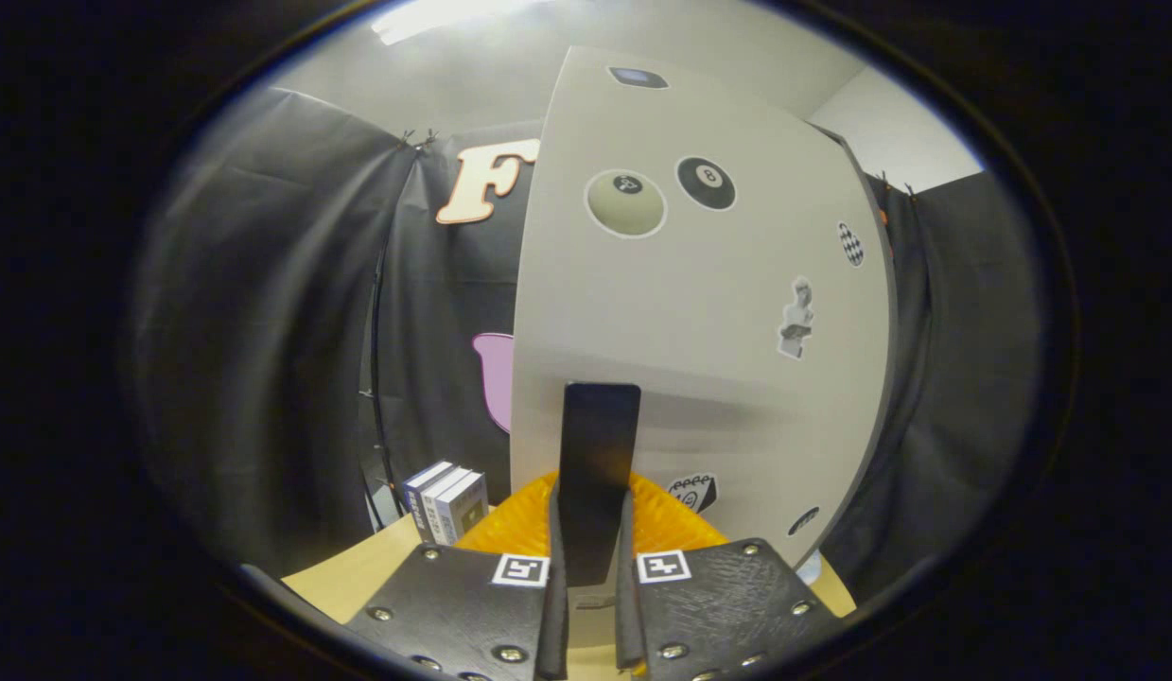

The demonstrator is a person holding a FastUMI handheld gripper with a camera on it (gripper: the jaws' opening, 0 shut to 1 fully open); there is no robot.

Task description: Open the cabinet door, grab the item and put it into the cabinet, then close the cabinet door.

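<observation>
The white cabinet door (699, 312) stands right in front of me, covered with stickers of billiard balls and a statue. Its black upright handle (600, 426) sits low on the door. My gripper (595, 530) is shut on this handle, with the orange fingers (666, 520) pressed against it from both sides. Left of the cabinet, beyond the fingers, small blue-and-white boxes (448, 501) stand side by side on the wooden table (358, 572). The cabinet's inside is hidden behind the door.
Black cloth walls close the booth to the left, behind and to the right of the cabinet. The table's light wooden top shows under the fingers and runs left toward the boxes.
</observation>
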